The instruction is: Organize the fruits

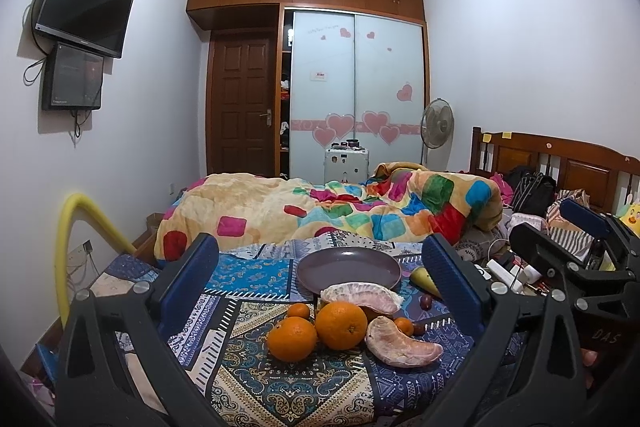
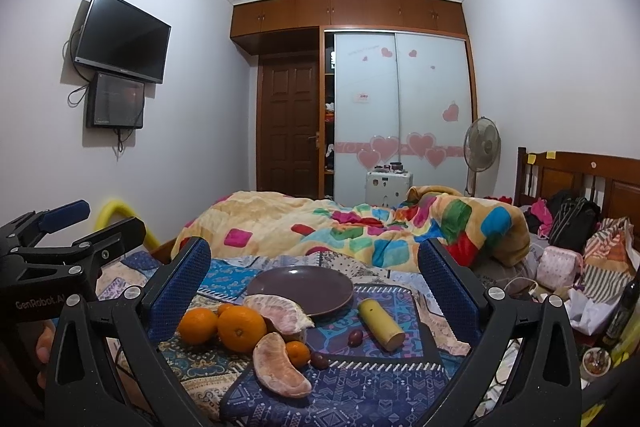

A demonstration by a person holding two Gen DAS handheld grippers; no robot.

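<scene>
Both grippers hover wide open with nothing in them: the left gripper [image 1: 320, 267] frames the fruit pile at lower centre, the right gripper [image 2: 316, 271] likewise. Nothing looks sorted yet. The round purple plate [image 2: 320, 287] sits empty on the patterned bedspread [image 2: 360, 387], mid-frame. All the fruit lies loose in front of it: two large oranges [image 1: 342, 325], two peeled pomelo segments [image 1: 400, 345], small tangerines [image 2: 298, 351], a cut yellow banana piece [image 2: 380, 323], and what may be dark grapes [image 2: 355, 337]. By my reckoning, every piece remains to be moved.
</scene>
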